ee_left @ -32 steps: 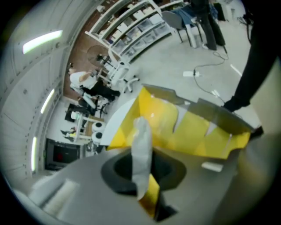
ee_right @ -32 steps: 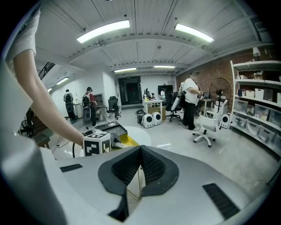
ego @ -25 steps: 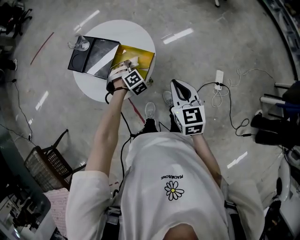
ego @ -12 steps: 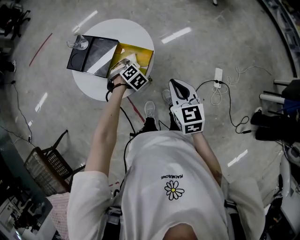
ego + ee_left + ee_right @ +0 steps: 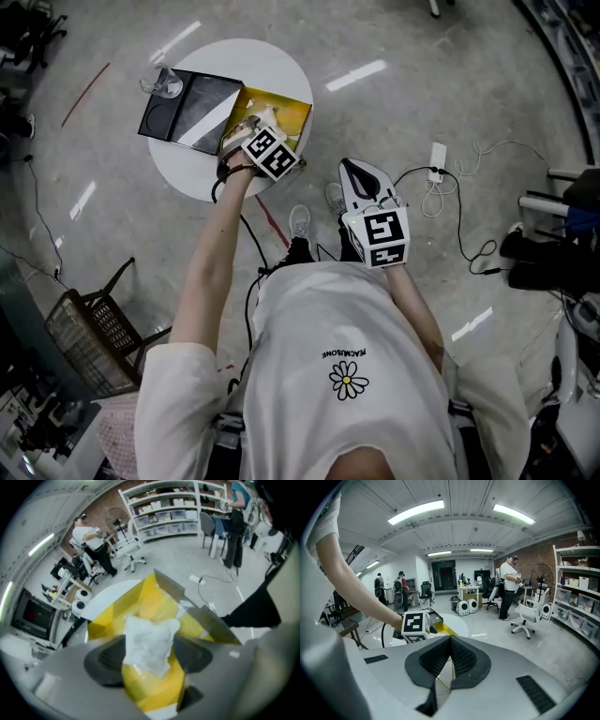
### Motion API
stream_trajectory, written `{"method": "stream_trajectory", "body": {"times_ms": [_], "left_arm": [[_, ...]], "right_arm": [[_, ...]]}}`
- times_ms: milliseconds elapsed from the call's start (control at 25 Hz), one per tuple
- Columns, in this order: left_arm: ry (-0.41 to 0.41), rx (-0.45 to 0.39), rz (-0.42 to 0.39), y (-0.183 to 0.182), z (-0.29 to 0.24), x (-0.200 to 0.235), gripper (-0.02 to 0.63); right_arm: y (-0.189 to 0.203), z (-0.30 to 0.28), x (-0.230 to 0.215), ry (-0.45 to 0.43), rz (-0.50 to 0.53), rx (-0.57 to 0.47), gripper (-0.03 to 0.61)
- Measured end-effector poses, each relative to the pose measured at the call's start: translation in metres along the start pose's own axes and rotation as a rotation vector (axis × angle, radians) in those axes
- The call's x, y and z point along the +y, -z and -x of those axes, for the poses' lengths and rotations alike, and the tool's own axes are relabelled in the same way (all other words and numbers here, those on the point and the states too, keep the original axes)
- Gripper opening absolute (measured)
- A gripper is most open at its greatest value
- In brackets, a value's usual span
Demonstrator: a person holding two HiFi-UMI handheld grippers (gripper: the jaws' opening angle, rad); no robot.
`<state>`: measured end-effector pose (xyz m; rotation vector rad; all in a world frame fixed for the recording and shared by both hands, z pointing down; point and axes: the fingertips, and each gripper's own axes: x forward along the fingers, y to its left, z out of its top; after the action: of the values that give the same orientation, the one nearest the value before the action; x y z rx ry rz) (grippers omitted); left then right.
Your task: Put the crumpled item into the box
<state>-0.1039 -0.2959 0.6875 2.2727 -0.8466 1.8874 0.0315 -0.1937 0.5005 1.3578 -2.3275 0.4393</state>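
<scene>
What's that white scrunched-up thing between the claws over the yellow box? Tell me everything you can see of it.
The crumpled item is a white wad, paper or tissue by its look, full of creases, broad at the top and tapering to a point below. It sits between the jaws of the left gripper, which are opening, directly over the inside of the open yellow box. Whether the pads touch it cannot be told.

Print I can read: one line on a shirt.
On my head view the white T-shirt (image 5: 314, 309) carries "PEACEMINUSONE", small and upside down to me, just above a daisy drawing (image 5: 348, 381).
</scene>
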Motion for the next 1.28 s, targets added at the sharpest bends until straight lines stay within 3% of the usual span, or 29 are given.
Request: {"method": "stream_trajectory", "body": {"times_ms": [240, 440, 600, 760, 920, 1080, 1280], "left_arm": [[-0.023, -0.035, -0.110, -0.016, 0.019, 0.011, 0.302], [-0.044, -0.084, -0.125, -0.028, 0.047, 0.028, 0.302], [-0.122, -0.130, -0.086, -0.036, 0.074, 0.050, 0.302], [-0.274, -0.200, -0.044, -0.047, 0.111, 0.086, 0.291], [-0.404, -0.315, 0.045, -0.060, 0.164, 0.118, 0.239], [-0.475, -0.479, 0.249, -0.060, 0.228, 0.135, 0.182], [-0.552, -0.608, 0.405, -0.050, 0.282, 0.127, 0.136]], "right_arm": [[-0.011, -0.006, 0.000, -0.011, 0.023, -0.023, -0.002], [-0.030, -0.016, 0.003, -0.026, 0.037, -0.065, -0.002], [-0.043, -0.018, 0.007, -0.042, 0.054, -0.094, -0.002], [-0.056, -0.021, 0.011, -0.054, 0.085, -0.120, -0.002], [-0.067, -0.025, 0.018, -0.069, 0.113, -0.142, -0.002], [-0.072, -0.027, 0.027, -0.092, 0.141, -0.149, -0.002], [-0.072, -0.028, 0.036, -0.116, 0.172, -0.146, -0.002]]}}
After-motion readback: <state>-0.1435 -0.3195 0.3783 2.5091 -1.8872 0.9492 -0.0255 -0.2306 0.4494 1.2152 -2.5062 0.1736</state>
